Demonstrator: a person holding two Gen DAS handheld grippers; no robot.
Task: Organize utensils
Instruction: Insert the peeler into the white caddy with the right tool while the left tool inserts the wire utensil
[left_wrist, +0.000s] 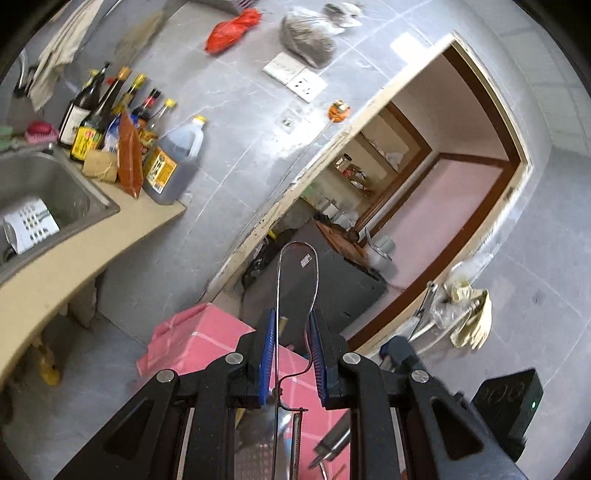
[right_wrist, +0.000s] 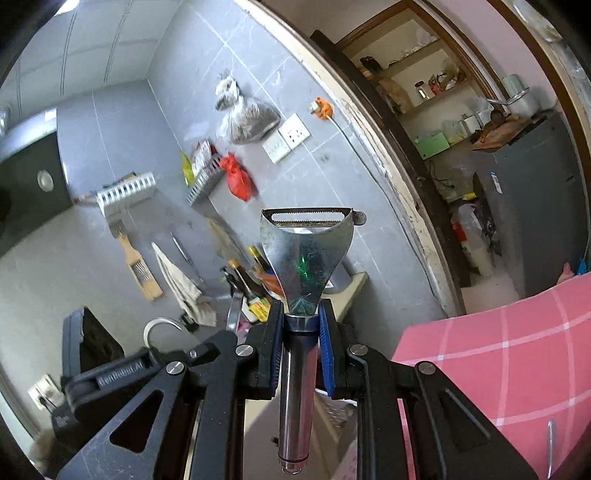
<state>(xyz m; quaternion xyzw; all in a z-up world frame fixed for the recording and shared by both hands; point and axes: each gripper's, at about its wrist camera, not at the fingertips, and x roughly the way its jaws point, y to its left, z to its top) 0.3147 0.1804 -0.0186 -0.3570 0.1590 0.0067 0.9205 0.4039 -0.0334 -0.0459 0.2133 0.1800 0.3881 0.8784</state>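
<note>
Bottles (left_wrist: 110, 122) on counter (left_wrist: 74, 258) beside sink (left_wrist: 55, 184)

Left wrist view looks along its own fingers, roughly level and rolled, toward a doorway (left_wrist: 424, 192) at 1 o'clock. Right wrist view faces likewise, doorway (right_wrist: 461, 147) at 2 o'clock. Both share the grey tiled wall (left_wrist: 229, 110) (right_wrist: 140, 129) and pink checked cloth (left_wrist: 207, 343) (right_wrist: 498, 362), close below.

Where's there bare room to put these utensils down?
The pink checked cloth is mostly bare, apart from a metal utensil near its lower edge. The counter is free beside the sink; its far end is crowded with sauce bottles.
</note>
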